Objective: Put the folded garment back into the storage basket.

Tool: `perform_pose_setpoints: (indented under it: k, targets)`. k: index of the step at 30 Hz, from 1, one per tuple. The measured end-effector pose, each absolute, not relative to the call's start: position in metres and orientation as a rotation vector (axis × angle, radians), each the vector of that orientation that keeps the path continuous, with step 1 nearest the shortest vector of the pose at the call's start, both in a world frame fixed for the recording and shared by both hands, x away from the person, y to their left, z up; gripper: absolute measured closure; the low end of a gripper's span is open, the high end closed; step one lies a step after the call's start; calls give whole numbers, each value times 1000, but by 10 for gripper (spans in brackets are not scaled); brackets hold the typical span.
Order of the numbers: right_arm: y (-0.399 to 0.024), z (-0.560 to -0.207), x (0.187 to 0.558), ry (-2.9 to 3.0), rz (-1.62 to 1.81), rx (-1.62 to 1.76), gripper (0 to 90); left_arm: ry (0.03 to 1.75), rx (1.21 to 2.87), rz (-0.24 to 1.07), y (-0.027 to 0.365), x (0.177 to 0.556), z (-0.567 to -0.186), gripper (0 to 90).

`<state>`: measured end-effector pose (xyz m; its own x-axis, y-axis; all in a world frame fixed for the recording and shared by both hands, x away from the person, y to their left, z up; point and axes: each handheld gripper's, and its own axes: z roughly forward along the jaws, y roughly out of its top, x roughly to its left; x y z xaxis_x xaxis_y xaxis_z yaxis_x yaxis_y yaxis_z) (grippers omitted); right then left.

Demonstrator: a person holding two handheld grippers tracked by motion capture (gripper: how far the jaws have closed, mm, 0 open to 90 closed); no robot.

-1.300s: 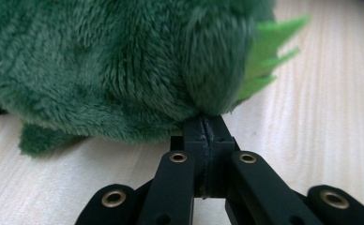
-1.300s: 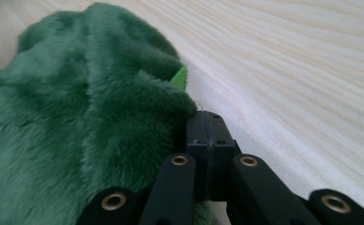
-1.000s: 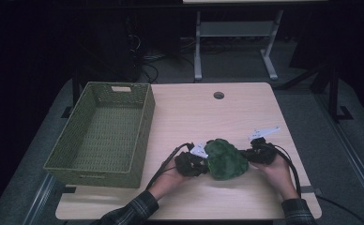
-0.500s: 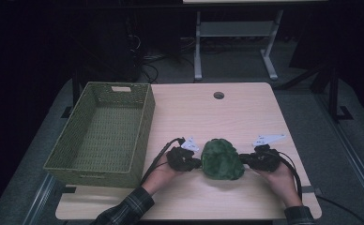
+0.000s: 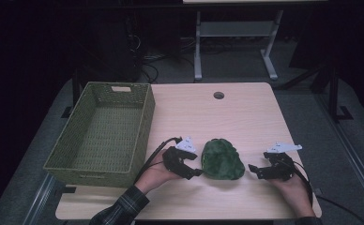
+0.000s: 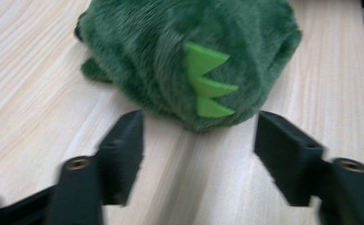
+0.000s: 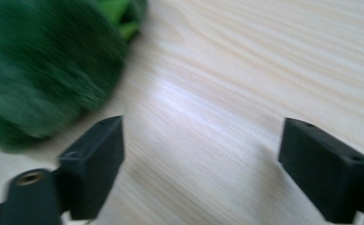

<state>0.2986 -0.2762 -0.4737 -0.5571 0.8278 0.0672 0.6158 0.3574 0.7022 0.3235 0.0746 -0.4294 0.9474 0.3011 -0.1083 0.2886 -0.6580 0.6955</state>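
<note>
The right hand-held gripper (image 7: 201, 171) has just been opening, jaws empty, green plush toy (image 7: 44, 61) upper left.

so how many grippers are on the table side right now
2. The left gripper sits just left of the green plush toy, fingers open. The right gripper is off to the toy's right, clear of it, fingers open too.
</note>
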Motion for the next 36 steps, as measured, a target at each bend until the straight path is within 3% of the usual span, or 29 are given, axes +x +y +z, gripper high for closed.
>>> perform_pose_setpoints:
  k: [1, 3, 7, 22, 36]
  targets:
    - [-276, -479, 299, 2316, 961, 1286, 101, 407, 2327, 24, 73, 324, -429, 239]
    - [-276, -480, 300, 2309, 948, 1283, 88, 402, 2342, 30, 69, 325, -428, 182]
    - [-275, -483, 302, 2283, 966, 1284, 31, 389, 2340, 38, 61, 329, -425, 138]
    - [-275, -484, 303, 2280, 964, 1289, 30, 260, 2406, 100, 25, 336, -429, 131]
    - [-275, -484, 303, 2278, 962, 1291, 31, 271, 2467, 101, 10, 341, -455, 126]
